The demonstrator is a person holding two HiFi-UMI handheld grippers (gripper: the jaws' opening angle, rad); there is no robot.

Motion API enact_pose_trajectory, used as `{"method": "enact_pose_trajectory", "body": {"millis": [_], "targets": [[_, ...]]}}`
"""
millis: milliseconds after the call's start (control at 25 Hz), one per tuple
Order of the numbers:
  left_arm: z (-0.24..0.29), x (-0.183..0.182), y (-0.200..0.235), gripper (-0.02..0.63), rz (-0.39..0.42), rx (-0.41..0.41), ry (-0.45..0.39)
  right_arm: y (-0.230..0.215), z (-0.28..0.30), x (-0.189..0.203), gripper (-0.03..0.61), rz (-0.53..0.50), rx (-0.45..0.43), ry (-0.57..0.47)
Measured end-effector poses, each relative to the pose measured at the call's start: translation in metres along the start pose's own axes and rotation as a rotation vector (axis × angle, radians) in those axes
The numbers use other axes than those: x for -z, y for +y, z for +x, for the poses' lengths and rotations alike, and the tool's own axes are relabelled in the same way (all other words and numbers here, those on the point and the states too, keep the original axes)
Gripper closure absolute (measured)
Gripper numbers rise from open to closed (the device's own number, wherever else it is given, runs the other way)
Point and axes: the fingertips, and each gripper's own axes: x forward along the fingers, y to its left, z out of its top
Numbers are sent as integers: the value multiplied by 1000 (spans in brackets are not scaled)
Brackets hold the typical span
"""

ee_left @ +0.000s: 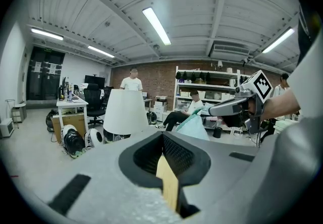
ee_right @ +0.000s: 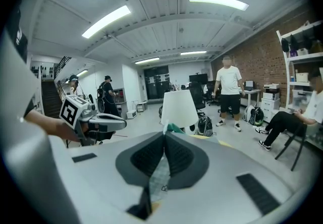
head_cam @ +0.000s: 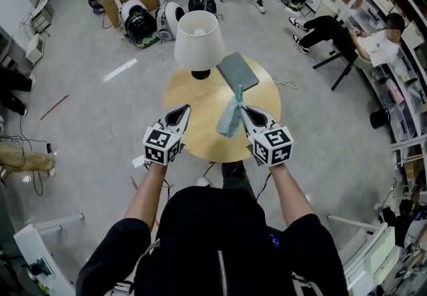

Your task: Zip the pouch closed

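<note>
While our right claw (head_cam: 244,113) is clenched on the teal pouch (head_cam: 230,120), pinching its fabric between the pads, our left claw (head_cam: 181,115) hangs with its jaws pressed together on nothing. The pouch is off the round wooden surface (head_cam: 200,98), held up over its 6 o'clock half, between the 2 claws. From the left claw it lies at 3 o'clock, near but apart. The right claw has it in its grip, so the right hand is the nearer of the 2. Its long axis runs roughly from 12 o'clock to 6 o'clock in the head view, with a darker teal tab topmost. We judge that the zip follows that axis, though we cannot make out the slider in any view. As we read it, the coming move needs the left claw to release, cross toward 3 o'clock and take the pull while the right anchors the fabric. A white-shaded lamp (head_cam: 198,38) and a flat grey case (head_cam: 238,71) sit toward 12 o'clock on the surface. No brand or wording is legible; we see only the black-and-white square markers on the 2 claw cubes.
</note>
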Motion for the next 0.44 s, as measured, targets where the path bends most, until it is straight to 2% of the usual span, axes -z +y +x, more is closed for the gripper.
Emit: {"method": "enact_pose_trajectory", "body": {"millis": [440], "targets": [[-1,5,-7,611,-9,8,7,0,-6,3,568,-6,0,-3]]}}
